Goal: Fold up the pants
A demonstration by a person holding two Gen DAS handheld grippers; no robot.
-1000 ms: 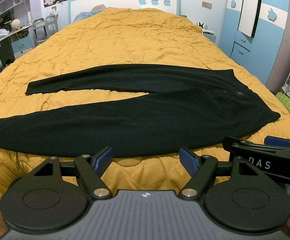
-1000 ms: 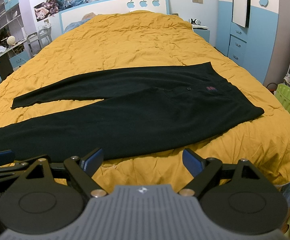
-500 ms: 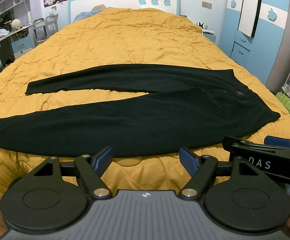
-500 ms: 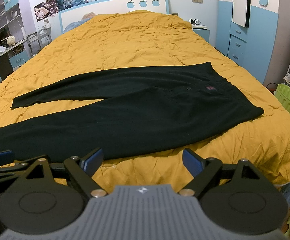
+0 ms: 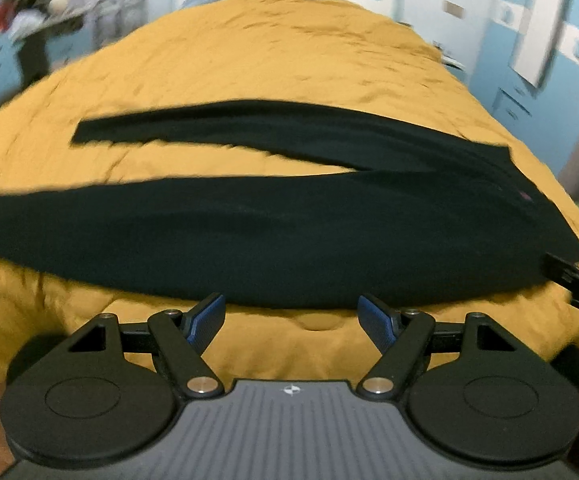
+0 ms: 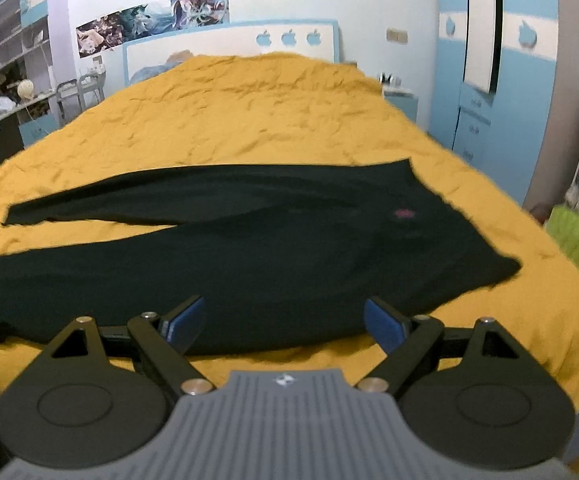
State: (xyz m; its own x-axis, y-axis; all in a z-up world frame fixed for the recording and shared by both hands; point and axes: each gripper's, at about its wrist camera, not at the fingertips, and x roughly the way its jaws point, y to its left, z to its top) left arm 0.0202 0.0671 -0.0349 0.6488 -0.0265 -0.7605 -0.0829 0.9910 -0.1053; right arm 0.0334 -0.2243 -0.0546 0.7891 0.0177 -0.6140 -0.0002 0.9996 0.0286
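The black fabric pants (image 6: 249, 248) lay flat and unfolded across the near part of the mustard-yellow quilted bedspread (image 6: 249, 112), legs splayed apart toward its left edge, waistband toward its right edge. No fold was made; every fold remained. The left gripper (image 5: 291, 316) and right gripper (image 6: 283, 316) hovered at the near edge, fingers spread wide, empty.

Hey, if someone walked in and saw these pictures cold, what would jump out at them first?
The black pants laid flat across the mustard-yellow bedspread, legs splayed to the left and waistband to the right, with a small pink mark near the waist. In the foreground, the right gripper and the left gripper hang open at the near edge of the pants, blue-padded fingers spread, holding nothing.
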